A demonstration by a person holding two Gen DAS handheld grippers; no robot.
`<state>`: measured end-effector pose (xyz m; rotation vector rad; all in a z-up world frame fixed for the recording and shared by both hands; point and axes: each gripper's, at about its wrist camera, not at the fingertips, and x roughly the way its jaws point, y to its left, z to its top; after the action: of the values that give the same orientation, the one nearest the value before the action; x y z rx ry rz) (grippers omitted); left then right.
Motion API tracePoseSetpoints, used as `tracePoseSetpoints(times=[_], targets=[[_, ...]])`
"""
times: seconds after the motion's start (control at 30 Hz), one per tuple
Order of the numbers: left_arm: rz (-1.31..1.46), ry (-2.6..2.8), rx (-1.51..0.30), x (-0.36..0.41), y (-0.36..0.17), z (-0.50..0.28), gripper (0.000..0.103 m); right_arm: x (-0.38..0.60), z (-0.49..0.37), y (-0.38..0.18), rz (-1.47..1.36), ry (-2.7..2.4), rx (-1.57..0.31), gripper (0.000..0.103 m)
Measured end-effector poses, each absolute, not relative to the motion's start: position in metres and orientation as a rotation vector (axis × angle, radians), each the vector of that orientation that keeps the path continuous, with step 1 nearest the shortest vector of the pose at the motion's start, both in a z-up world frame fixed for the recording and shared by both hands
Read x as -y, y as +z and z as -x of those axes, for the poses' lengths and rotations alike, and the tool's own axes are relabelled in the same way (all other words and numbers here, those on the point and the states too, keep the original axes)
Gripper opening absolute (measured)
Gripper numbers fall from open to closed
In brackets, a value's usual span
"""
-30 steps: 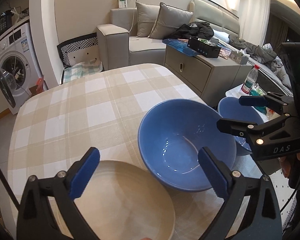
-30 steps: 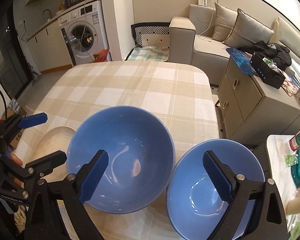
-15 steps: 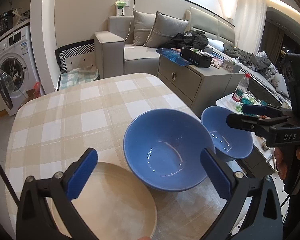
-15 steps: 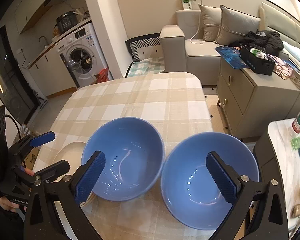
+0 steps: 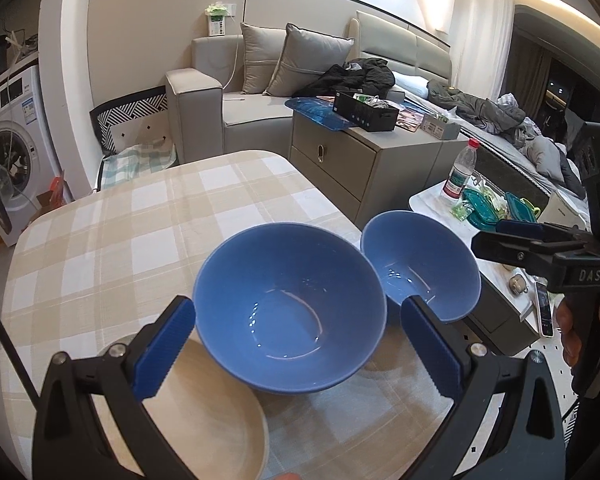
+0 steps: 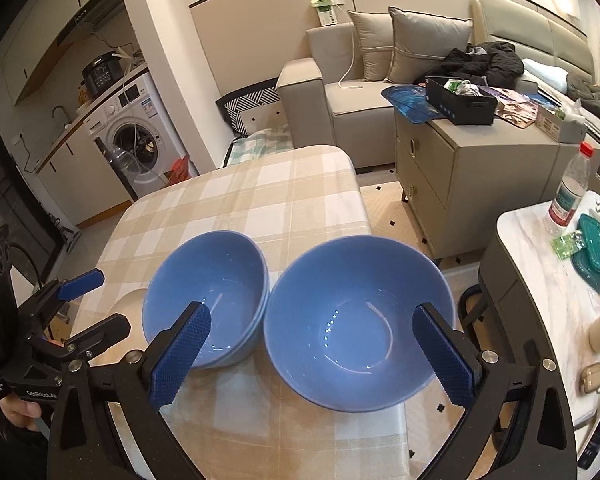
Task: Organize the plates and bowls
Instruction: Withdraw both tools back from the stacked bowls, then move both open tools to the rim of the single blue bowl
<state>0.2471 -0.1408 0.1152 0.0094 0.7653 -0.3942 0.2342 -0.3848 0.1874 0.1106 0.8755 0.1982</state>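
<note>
Over table (image 5: 100,240), both grippers wide, empty.

Two round blue ceramic bowls stand side by side on the checked-cloth desk (image 5: 140,216): the left bowl (image 5: 290,308), the right bowl (image 5: 420,264) near the desk's edge. A round cream plate (image 5: 212,432) lies just left of the left bowl.

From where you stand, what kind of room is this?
Most likely a small apartment, with living room and kitchen corner sharing one space. A gray sofa with cushions sits behind the checkered table, and a washing machine stands under a counter to the left.
</note>
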Motion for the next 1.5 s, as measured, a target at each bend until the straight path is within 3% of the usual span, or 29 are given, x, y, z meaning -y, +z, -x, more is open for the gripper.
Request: tracePoseSetpoints(times=[1.5], targets=[[-0.135, -0.54, -0.844, 0.242, 0.103, -0.309, 0.103, 0.438, -0.235, 0.137, -0.151, 0.052, -0.992, 0.102]])
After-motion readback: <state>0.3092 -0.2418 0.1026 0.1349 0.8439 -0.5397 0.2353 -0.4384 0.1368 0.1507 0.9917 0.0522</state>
